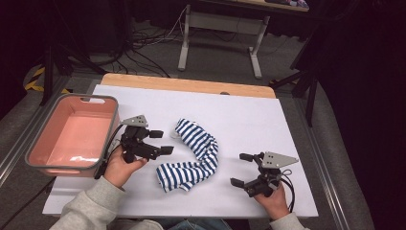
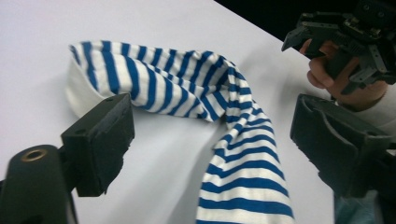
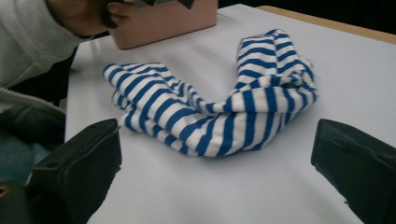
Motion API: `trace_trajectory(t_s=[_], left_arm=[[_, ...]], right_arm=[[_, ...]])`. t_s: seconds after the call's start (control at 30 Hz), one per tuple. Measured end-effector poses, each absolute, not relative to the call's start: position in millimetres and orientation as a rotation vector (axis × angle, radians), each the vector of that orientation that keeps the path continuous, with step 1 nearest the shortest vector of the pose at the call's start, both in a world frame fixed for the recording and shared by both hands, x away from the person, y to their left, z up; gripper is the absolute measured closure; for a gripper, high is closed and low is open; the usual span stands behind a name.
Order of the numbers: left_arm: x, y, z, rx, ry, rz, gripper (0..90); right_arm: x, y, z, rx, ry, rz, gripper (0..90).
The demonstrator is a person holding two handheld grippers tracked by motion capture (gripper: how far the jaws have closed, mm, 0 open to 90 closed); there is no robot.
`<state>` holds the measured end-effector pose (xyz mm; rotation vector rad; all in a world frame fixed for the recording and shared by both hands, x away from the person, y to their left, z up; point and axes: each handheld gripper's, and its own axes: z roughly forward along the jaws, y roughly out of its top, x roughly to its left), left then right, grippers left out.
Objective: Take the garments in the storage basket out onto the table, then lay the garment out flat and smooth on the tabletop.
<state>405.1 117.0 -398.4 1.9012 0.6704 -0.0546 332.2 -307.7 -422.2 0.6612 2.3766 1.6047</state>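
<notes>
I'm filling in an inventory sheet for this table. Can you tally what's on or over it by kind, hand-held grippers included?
Blue-and-white striped cloth: 1
Pink bin with grey rim: 1
Hand-held grippers: 2, the left gripper and the right gripper, both open with nothing between their fingers
Total: 4

— What lies on the white table top?
— A blue-and-white striped cloth (image 1: 194,155), soft and rumpled, bent into a curved band.
— How does it sit?
— One end points toward the far side and stands up a little in a fold; the other end spreads flatter near the person. It lies mid-table, loose, with nothing gripping it.
</notes>
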Motion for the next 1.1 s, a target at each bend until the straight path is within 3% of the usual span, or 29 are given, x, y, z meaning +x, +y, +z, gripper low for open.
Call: trace_trajectory(t_s=[0.43,0.73,0.8,1.1], left_arm=[[394,124,-393,1.947,0.541,0.172,11.9],[393,127,-393,1.935,0.550,0.204,1.0],[393,129,-393,1.942,0.548,0.160,4.6],[390,137,-394,1.935,0.598,0.228,4.0]], right_arm=[[354,-301,-406,0.678,2.370,1.575,14.0],[371,-286,-399,0.690,2.389,1.498,29.8],[376,-280,-398,0.695,2.393,1.481,32.8],[402,-256,-396,0.760,2.413,1.376,40.2]])
